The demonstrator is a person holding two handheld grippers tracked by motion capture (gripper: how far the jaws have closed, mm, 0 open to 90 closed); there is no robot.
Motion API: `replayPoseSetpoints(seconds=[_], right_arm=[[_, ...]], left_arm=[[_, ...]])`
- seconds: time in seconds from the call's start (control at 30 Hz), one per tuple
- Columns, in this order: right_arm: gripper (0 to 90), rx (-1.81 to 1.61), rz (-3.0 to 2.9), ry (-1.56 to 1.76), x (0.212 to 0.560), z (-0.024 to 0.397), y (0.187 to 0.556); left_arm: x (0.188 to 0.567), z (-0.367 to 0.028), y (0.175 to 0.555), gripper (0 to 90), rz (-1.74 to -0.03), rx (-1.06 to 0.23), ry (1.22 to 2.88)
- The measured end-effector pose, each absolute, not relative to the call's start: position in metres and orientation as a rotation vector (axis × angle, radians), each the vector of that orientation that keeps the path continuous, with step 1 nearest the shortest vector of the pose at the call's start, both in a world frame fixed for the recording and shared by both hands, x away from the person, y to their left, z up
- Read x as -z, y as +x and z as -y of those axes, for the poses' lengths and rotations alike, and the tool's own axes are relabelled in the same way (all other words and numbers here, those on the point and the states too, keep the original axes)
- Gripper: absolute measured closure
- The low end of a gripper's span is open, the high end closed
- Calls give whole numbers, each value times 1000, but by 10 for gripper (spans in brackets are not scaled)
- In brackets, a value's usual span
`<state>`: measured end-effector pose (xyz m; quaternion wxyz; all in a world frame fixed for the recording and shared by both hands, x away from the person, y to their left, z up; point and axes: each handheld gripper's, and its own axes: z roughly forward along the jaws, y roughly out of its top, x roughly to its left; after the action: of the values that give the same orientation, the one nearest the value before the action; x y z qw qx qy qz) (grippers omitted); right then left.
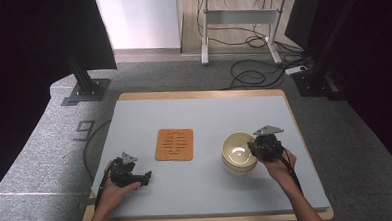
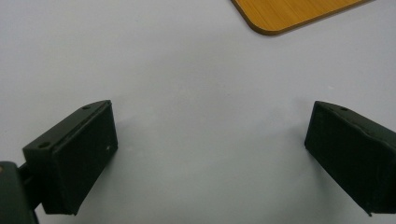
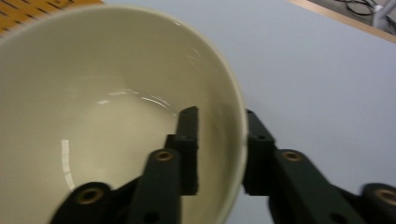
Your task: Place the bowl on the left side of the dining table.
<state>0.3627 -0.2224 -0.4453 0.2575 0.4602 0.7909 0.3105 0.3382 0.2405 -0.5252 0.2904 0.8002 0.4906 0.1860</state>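
Note:
A cream bowl (image 1: 237, 149) stands right of the table's centre and looks like the top of a small stack. My right gripper (image 1: 254, 148) is at its right rim. In the right gripper view one jaw is inside the bowl (image 3: 107, 116) and the other outside, so my right gripper (image 3: 222, 112) is shut on the rim. An orange wooden mat (image 1: 174, 144) with cut slots lies flat at the centre. Near the front left, my left gripper (image 1: 145, 176) rests low over the table. Its jaws (image 2: 210, 154) are wide open with bare tabletop between them.
The grey table top (image 1: 204, 115) has a wooden edge. A corner of the mat (image 2: 289, 14) shows beyond the left jaws. Beyond the far edge are carpet, loose cables (image 1: 255, 75), a desk frame and black stand bases at both back corners.

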Motion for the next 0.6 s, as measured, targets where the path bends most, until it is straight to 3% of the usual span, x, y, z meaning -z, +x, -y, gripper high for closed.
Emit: replayPoseSetpoints(seconds=[0.17, 0.6], right_arm=[[806, -871, -2159, 1284, 444, 228, 367], [825, -851, -2049, 1133, 430, 218, 355]], left_arm=[[525, -240, 338, 24, -1309, -496, 2134], [525, -240, 338, 24, -1309, -495, 2135]])
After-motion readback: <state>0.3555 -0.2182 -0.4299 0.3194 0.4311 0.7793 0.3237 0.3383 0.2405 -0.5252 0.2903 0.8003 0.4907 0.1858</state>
